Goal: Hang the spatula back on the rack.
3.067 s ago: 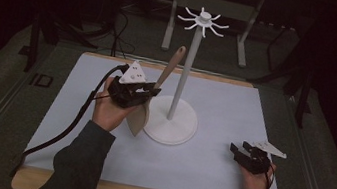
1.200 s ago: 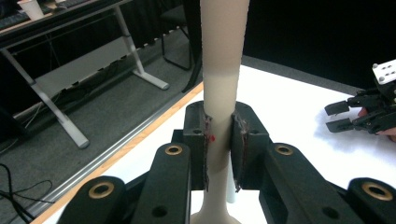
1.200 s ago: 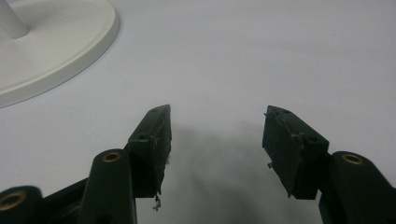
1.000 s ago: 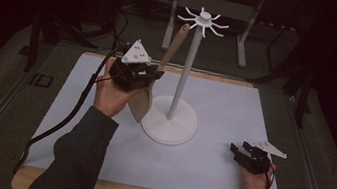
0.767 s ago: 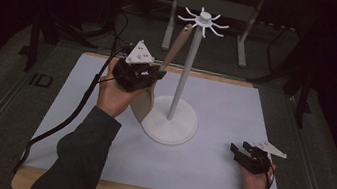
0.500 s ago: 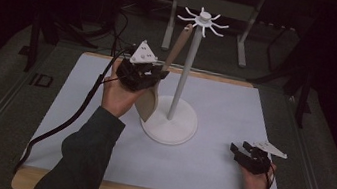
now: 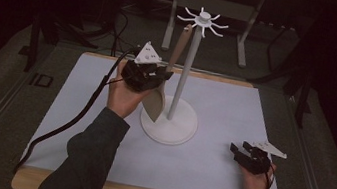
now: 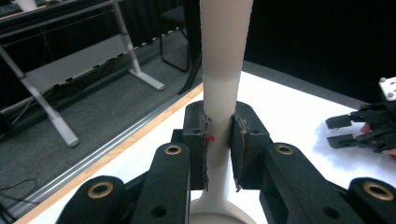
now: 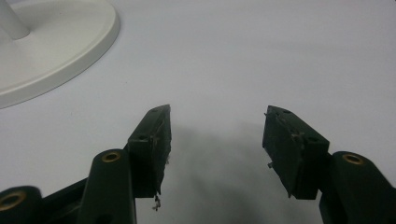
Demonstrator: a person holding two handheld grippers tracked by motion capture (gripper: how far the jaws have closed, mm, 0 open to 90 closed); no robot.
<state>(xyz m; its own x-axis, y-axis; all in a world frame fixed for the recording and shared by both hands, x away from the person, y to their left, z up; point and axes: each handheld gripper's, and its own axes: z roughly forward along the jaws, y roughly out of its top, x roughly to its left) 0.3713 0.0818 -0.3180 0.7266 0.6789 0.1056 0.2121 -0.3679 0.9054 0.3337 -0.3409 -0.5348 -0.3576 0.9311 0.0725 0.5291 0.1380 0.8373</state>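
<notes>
The left tongs [image 7: 159, 75], clamped on the handle of the beige spatula [image 7: 158, 100], now sit higher and farther from the person than three seconds ago. The spatula rides up with them, and its handle tip now reaches close under the hooks of the white stand [image 7: 190, 52]. Its blade hangs over the stand's round base instead of reaching down beside it.

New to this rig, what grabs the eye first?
The left gripper, raised at centre, has its jaws shut on the handle of a pale wooden spatula, held upright beside the tall white hook stand. The right gripper rests open on the white mat at lower right.
</notes>
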